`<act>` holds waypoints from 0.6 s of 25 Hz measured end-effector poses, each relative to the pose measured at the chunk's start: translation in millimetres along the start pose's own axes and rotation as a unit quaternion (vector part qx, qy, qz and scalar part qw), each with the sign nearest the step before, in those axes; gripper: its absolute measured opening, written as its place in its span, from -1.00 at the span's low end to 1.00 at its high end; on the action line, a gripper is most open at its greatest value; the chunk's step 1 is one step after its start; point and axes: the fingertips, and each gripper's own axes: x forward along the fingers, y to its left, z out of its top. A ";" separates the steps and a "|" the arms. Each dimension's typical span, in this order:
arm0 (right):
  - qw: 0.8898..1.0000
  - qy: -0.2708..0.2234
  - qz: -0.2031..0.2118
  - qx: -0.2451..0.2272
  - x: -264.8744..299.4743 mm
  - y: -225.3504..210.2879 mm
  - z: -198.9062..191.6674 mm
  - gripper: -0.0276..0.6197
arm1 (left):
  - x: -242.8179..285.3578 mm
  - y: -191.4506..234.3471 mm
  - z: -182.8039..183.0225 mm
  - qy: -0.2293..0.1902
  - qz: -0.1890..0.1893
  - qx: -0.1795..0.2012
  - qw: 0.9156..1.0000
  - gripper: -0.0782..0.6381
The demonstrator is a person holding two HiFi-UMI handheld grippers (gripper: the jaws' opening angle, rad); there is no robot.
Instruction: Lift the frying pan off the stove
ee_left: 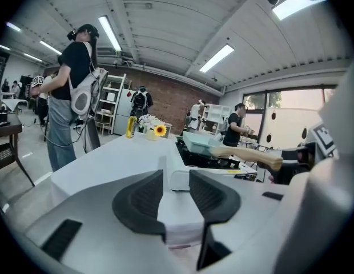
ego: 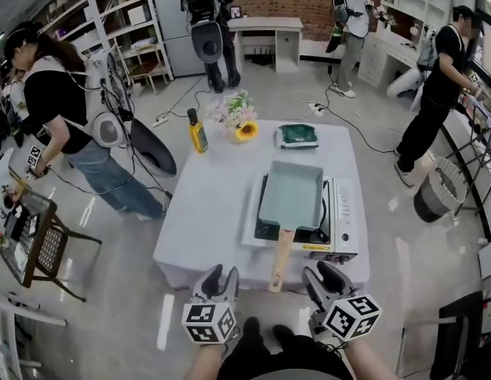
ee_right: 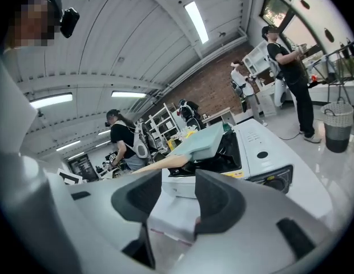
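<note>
A rectangular teal frying pan (ego: 291, 194) sits on a white portable stove (ego: 344, 222) on the right half of a white table (ego: 206, 212). Its wooden handle (ego: 280, 258) points at me and overhangs the table's near edge. My left gripper (ego: 222, 277) hovers open just left of the handle's end, and my right gripper (ego: 323, 275) hovers open just right of it; neither touches it. The left gripper view has its gripper (ee_left: 176, 178) empty, with the pan (ee_left: 200, 141) ahead to the right. The right gripper view has its gripper (ee_right: 178, 181) empty, with the handle (ee_right: 160, 163) ahead to the left.
On the table's far side stand a yellow bottle (ego: 197, 131), a small bunch of flowers (ego: 241, 121) and a green packet (ego: 297, 136). Several people work around the room. A dark side table (ego: 32, 236) is at the left, a bin (ego: 439, 190) at the right.
</note>
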 end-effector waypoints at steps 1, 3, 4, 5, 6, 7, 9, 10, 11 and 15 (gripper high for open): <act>1.000 -0.005 -0.009 0.003 0.3 0.7 0.4 -0.36 | 3.2 1.5 1.2 0.003 -0.010 0.003 1.000 -0.41; 0.999 -0.016 -0.026 0.009 -0.2 2.3 0.6 -0.36 | 9.1 4.0 4.2 0.007 -0.030 0.010 0.999 -0.41; 0.999 -0.021 -0.035 0.012 -1.2 3.0 0.9 -0.36 | 11.8 4.8 5.7 0.009 -0.041 0.014 0.999 -0.41; 0.999 -0.027 -0.044 0.016 -2.4 3.8 1.3 -0.36 | 14.1 5.2 7.2 0.012 -0.051 0.018 0.998 -0.41; 0.998 -0.032 -0.050 0.019 -3.7 4.7 1.9 -0.36 | 16.0 5.2 8.5 0.014 -0.060 0.021 0.998 -0.41; 0.998 -0.036 -0.055 0.020 -4.8 5.6 2.4 -0.36 | 17.6 5.1 9.7 0.015 -0.067 0.024 0.997 -0.41; 0.997 -0.040 -0.062 0.024 -6.5 7.5 2.7 -0.37 | 20.7 5.3 11.2 0.018 -0.080 0.029 0.996 -0.41; 0.997 -0.042 -0.064 0.027 -7.6 8.5 2.7 -0.37 | 22.3 5.1 11.7 0.019 -0.085 0.032 0.996 -0.41; 0.996 -0.044 -0.066 0.030 -9.0 9.5 2.7 -0.37 | 23.9 4.5 12.3 0.021 -0.091 0.034 0.995 -0.41; 0.996 -0.047 -0.068 0.046 -14.6 11.9 3.9 -0.38 | 29.7 -1.1 14.3 0.027 -0.113 0.042 0.992 -0.41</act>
